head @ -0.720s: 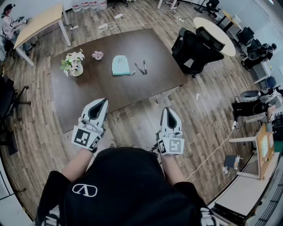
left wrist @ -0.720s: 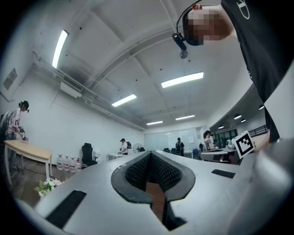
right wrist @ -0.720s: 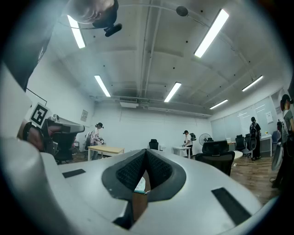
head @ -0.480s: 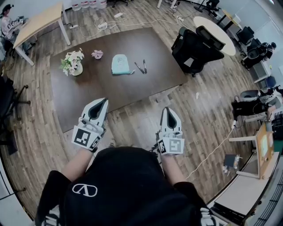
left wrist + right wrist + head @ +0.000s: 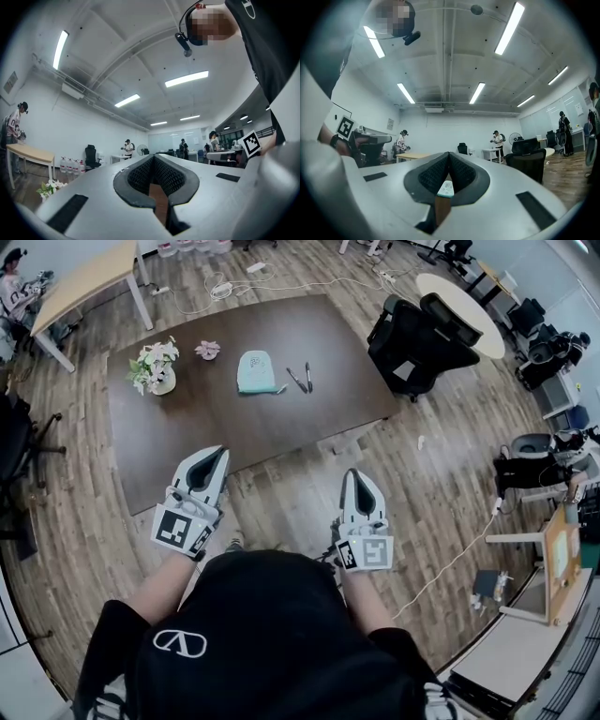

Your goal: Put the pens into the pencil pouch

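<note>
Nothing has shifted on our table (image 5: 281, 432) since earlier. Our left gripper (image 5: 221, 453) and right gripper (image 5: 352, 472) stay clenched and empty by its near edge. Toward the far edge lies the pencil pouch (image 5: 256, 373), with 2 pens (image 5: 297, 382) just right of it. Only the head view shows the pens.

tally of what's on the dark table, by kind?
pens: 2
pencil pouch: 1
flower bouquet: 1
small pink flower: 1
total: 5
</note>
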`<state>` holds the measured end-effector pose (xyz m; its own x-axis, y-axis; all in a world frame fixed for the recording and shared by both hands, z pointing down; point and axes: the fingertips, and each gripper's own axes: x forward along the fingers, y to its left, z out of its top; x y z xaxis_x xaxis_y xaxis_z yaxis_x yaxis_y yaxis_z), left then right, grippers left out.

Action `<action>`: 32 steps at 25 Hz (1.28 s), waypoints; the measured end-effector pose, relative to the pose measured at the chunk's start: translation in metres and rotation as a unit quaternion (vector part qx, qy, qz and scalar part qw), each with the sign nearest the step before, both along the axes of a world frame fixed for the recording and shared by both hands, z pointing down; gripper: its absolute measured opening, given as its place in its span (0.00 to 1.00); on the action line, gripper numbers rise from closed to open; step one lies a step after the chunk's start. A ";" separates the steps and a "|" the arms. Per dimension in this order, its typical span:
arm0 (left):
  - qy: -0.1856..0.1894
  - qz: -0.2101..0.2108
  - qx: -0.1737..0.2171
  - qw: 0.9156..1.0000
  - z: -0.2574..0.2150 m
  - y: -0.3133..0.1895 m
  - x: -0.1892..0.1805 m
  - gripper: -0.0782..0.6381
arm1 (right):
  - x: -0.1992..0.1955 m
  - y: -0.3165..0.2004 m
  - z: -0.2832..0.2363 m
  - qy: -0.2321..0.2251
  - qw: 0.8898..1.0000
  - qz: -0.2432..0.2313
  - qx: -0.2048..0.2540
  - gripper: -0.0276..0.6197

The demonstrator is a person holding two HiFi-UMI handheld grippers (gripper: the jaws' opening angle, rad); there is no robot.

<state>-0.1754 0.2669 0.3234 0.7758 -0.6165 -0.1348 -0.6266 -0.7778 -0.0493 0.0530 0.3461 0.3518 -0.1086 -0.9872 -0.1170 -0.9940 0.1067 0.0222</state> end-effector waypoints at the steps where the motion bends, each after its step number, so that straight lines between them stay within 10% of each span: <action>1: -0.001 -0.003 0.000 1.000 0.001 0.000 0.002 0.11 | 0.003 0.000 0.000 0.000 1.000 -0.002 0.002 0.04; 18: -0.028 -0.035 0.009 0.999 0.010 -0.010 0.059 0.11 | 0.063 -0.022 0.017 -0.023 0.999 -0.032 0.013 0.04; 32: -0.002 -0.003 0.000 1.000 0.015 -0.209 0.059 0.11 | 0.061 -0.192 0.007 0.006 1.000 0.010 0.001 0.04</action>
